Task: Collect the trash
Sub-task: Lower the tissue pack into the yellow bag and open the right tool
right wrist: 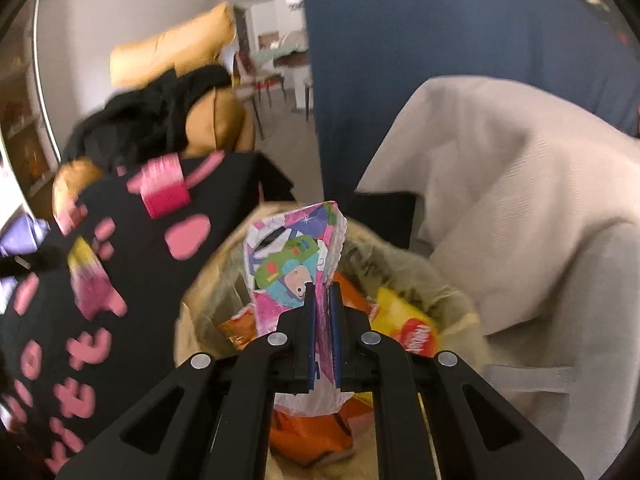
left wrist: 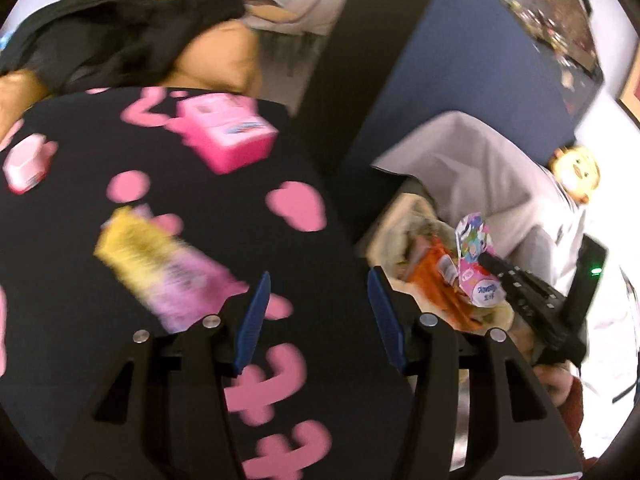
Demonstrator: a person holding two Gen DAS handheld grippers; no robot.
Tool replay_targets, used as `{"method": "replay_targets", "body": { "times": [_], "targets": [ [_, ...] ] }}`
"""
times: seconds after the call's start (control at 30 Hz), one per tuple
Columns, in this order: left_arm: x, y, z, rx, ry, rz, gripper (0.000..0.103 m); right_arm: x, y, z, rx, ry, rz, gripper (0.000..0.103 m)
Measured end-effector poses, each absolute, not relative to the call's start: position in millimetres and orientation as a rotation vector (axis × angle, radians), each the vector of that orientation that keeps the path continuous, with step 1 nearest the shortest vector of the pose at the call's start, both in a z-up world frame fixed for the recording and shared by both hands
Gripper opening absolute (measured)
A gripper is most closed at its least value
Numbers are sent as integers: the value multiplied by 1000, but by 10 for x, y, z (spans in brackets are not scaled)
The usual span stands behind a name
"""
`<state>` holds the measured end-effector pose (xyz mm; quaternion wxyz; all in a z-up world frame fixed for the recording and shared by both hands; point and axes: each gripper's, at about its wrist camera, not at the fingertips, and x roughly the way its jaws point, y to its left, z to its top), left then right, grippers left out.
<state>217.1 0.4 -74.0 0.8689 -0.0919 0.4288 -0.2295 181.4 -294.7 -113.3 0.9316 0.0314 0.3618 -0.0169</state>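
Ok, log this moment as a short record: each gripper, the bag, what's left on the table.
left gripper: open, nothing between its fingers, over the black table cover
right gripper: shut on cartoon-print wrapper, above the bag
trash bag: open, holds orange and yellow packets
on table: pink box, yellow-and-pink packet, small pink tub

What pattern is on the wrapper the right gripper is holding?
Cartoon print on pink, purple and white, on the wrapper; clearest in the right wrist view.

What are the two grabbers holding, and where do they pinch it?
The right gripper pinches the colourful cartoon wrapper near its lower middle, over the trash bag. The left gripper is open, holding nothing.
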Motion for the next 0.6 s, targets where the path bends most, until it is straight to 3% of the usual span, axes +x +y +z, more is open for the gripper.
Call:
{"method": "replay_targets", "body": {
  "times": [0.23, 0.6],
  "targets": [
    [2071, 718, -829, -241, 874, -357, 49, 2017, -2845, -1649, -44, 897, -91, 8],
    [2033, 1127, -993, -310, 892, -290, 55, 1850, -2979, -1438, 53, 891, -63, 15]
  ]
}}
